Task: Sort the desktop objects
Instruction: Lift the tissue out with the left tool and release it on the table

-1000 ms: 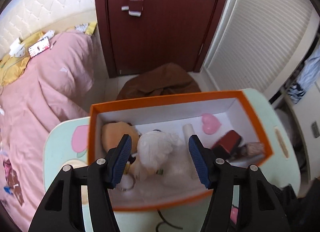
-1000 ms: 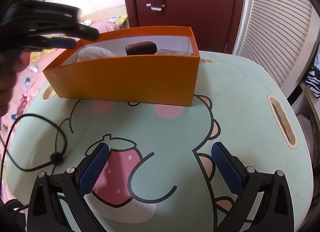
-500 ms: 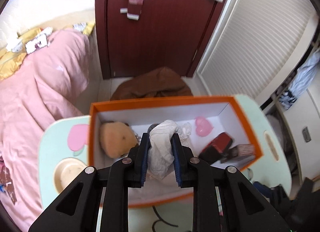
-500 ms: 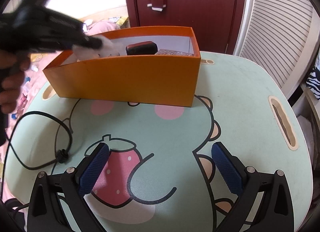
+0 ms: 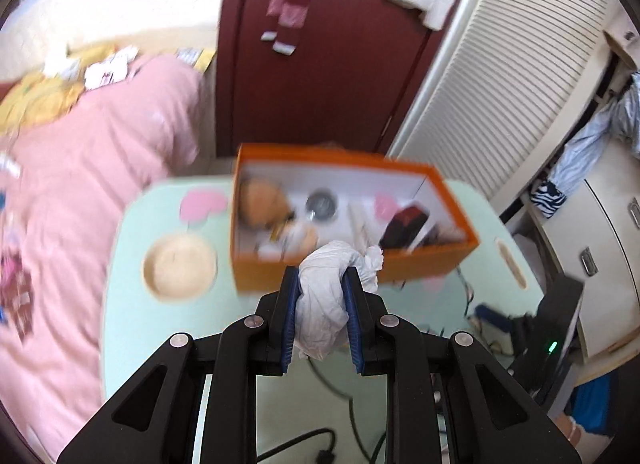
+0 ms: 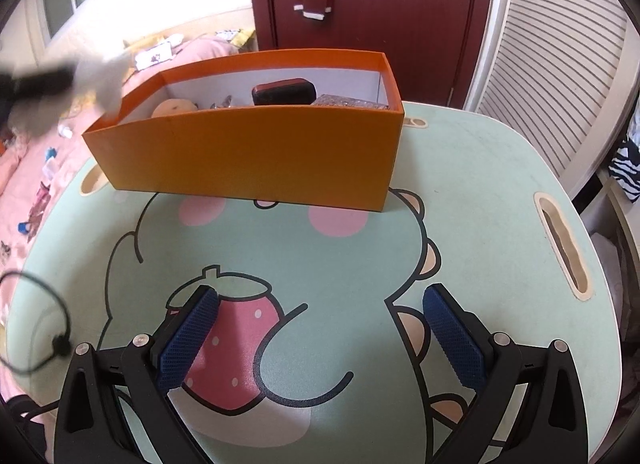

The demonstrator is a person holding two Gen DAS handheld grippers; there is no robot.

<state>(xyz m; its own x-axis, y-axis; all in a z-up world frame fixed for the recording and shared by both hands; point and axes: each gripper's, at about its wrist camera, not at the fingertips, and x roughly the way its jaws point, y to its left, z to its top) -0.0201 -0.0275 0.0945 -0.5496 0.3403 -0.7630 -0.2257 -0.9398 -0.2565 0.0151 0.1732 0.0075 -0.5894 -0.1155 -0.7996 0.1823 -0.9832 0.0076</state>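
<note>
Left wrist view: the left claw (image 5: 320, 314) is clamped on a crumpled white tissue (image 5: 326, 296), held in the air above the table (image 5: 132, 328), near the orange box (image 5: 360, 272). Beyond it, the box holds a plush toy (image 5: 262, 204), a dark case (image 5: 404, 226) and other small things. The right claw (image 6: 320, 338) hangs wide and empty. Judging by this, sorting is partway; the tissue's destination is not shown.

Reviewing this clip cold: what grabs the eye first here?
The left gripper clamps a crumpled white wad just in front of the orange box, which sits at the far side of the mint cartoon table. The right gripper hangs open over the strawberry print, holding nothing.
</note>
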